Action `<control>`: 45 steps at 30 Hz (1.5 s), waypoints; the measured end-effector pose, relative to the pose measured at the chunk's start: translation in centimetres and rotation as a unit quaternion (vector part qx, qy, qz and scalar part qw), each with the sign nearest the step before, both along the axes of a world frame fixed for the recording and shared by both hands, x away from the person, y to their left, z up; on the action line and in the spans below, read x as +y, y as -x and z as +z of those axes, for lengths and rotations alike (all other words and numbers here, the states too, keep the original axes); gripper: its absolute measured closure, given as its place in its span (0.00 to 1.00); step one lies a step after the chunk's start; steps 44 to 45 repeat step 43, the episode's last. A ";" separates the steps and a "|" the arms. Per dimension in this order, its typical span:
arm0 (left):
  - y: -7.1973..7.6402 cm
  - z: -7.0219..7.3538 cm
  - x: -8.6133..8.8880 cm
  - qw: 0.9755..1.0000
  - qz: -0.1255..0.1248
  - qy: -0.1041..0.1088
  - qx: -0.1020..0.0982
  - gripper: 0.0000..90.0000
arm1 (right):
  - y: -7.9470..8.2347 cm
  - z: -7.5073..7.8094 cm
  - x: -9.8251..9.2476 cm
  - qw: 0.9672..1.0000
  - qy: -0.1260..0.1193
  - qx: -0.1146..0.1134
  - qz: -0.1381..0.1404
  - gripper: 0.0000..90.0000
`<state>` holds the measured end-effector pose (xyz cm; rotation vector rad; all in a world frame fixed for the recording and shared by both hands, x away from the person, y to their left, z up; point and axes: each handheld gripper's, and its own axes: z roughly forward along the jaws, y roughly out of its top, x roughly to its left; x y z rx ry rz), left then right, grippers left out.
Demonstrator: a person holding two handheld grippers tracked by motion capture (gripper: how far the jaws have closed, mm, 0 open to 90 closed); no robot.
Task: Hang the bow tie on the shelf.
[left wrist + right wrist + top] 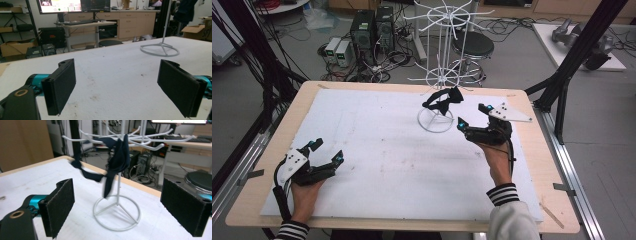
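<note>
So the dark cloth (117, 157) is draped over a lower arm of the white wire rack (117, 216), one tail dangling beside the pole; looks like hanging it was the job, done from how it sits; right gripper (473, 116) is released, pads spread wide, nothing between them, parked just short of the rack base; left gripper (328, 151) is also spread and empty, resting well apart near the table (272, 150) edge, probably idle; right gripper view gives the drape and hook contact up close; high view gives both hands' spacing and the rack's upper tier.
</note>
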<state>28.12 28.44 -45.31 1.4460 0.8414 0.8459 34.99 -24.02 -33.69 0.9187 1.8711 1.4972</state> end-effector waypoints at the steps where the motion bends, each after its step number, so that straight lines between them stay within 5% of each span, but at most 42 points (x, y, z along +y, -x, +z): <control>1: 0.0 0.0 0.0 1.000 0.000 0.000 0.000 0.17 | 0.3 -0.1 0.0 1.000 0.001 0.000 0.001 0.12; 11: 0.1 0.0 0.0 1.000 -0.001 0.000 -0.004 0.17 | 3.8 -1.7 -1.3 0.999 -0.020 -0.031 -0.024 0.12; 21: 0.2 0.0 -0.1 1.000 0.002 0.000 -0.009 0.17 | 7.8 -6.6 -3.3 0.995 -0.041 -0.051 -0.074 0.12; 26: 0.2 -0.1 0.0 1.000 0.002 0.000 -0.010 0.17 | 8.4 -9.2 -3.0 0.993 -0.046 -0.064 -0.086 0.12; 34: 0.2 -0.1 0.0 1.000 0.002 -0.002 -0.011 0.17 | 8.5 -11.6 -2.7 0.993 -0.056 -0.054 -0.087 0.12; 45: 0.2 -0.1 0.0 1.000 0.004 0.000 -0.008 0.17 | 8.8 -11.7 -2.5 0.993 -0.047 -0.071 -0.081 0.12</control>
